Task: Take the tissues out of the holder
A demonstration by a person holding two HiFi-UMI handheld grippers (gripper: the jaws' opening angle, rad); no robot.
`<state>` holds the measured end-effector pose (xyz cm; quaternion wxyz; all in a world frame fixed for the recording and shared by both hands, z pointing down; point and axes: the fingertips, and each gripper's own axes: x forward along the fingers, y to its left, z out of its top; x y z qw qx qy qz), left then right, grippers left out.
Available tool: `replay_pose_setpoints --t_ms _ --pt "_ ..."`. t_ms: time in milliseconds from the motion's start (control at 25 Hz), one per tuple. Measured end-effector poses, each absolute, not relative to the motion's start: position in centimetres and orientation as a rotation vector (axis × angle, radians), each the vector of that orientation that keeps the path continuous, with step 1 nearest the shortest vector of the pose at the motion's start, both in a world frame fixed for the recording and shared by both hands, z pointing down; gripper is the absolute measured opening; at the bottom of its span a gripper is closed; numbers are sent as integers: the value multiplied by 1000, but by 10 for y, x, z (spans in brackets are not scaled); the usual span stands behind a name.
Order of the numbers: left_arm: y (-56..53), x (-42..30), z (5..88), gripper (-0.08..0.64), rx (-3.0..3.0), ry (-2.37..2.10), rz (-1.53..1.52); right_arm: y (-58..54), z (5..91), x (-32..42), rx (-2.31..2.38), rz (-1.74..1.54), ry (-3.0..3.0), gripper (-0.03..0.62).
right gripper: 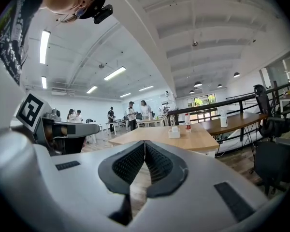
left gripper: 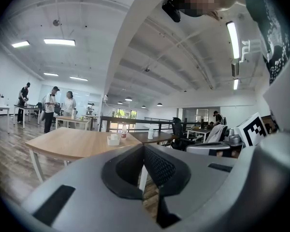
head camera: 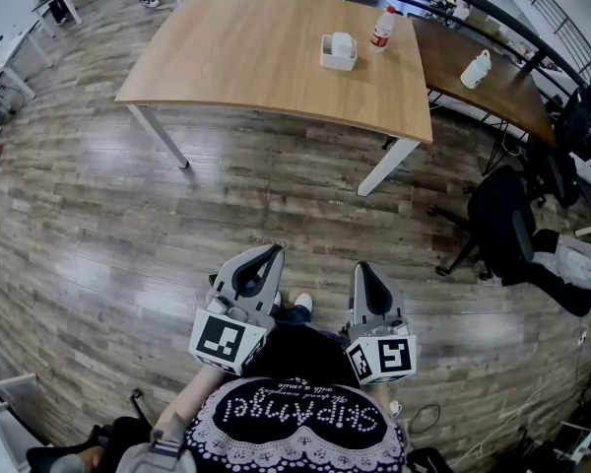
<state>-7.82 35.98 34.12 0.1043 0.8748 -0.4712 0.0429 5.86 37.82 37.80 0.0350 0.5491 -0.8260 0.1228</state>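
i'm standing well off the desk (head camera: pixel 246 57) with left gripper (head camera: pixel 273 250) and right gripper (head camera: pixel 362 268) both pinched closed, empty. tissue holder (head camera: pixel 339 51) is sitting near the desk's far right corner, just beside a bottle (head camera: pixel 382 28), so i'm planning to close in and open up first.

Table (head camera: pixel 236 62) with tissue holder (head camera: pixel 338 55), bottle (head camera: pixel 382 28)

Bright, even light fills the room. It comes from long white ceiling strip lamps (left gripper: pixel 59 41), which burn out to glare high above the light wooden rectangular table (head camera: pixel 266 57). Under that table lies only a faint, soft shadow. Fisheye distortion bows the table's edges, and both gripper views darken to black corners. Nearest the lens, the grey plastic left gripper (left gripper: pixel 144 148) looks slightly soft.
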Motion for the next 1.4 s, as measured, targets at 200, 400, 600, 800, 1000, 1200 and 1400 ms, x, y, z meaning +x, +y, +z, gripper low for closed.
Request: replay_pose_setpoints --t_ms 200,400,600,800,1000,1200,1400 --pt "358 -67 342 6 2571 -1399 127 377 381 71 1681 398 -2547 11" --pt "353 -52 342 6 2578 -1403 112 372 382 86 1675 388 -2551 11" --pt "352 -35 345 6 2580 -1400 101 373 388 102 1666 390 -2545 11" --pt "348 -29 349 6 2589 -1404 133 370 391 111 1673 410 -2541 11" --pt "340 -31 351 6 2583 -1397 140 362 395 114 1692 425 -2522 11" --pt "319 -34 352 6 2586 -1371 139 345 399 111 1714 454 -2492 11" --pt "286 -46 346 6 2602 -1356 140 316 392 96 1714 446 -2493 11"
